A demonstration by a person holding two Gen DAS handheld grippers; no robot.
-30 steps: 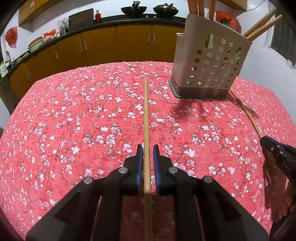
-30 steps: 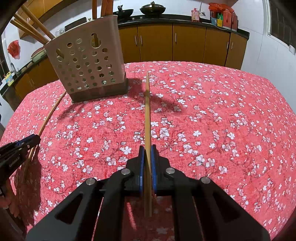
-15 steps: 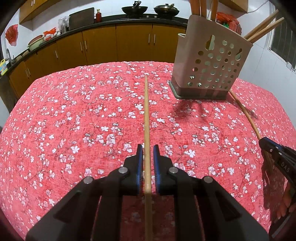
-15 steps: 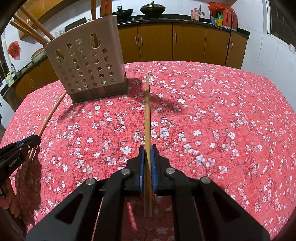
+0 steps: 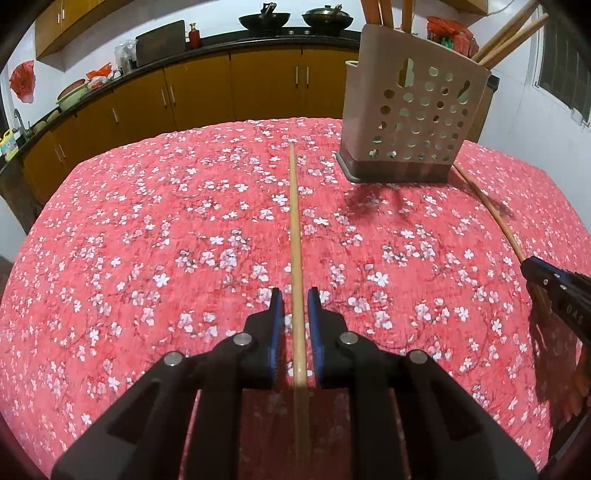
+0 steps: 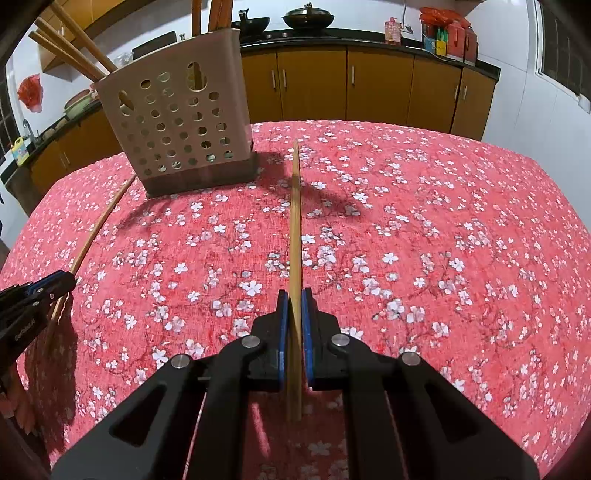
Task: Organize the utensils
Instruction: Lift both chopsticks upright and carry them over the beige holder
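Floral tablecloth (image 5: 147, 240) below; left gripper (image 5: 295, 299) jaws slightly apart around chopstick (image 5: 294, 221); right gripper (image 6: 294, 299) jaws clamp another chopstick (image 6: 295, 221).

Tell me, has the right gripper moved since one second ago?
No, not noticeably: the right gripper, shut on the chopstick, sees the utensil holder at almost the same place in its view.

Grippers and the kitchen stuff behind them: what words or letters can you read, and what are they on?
"DAS": white letters on the side of the right gripper, seen from the left wrist view; there may be more letters out of sight.
Left gripper: a small white word on its side, too blurred to read.
Bottle and boxes on the counter: labels too small to read.
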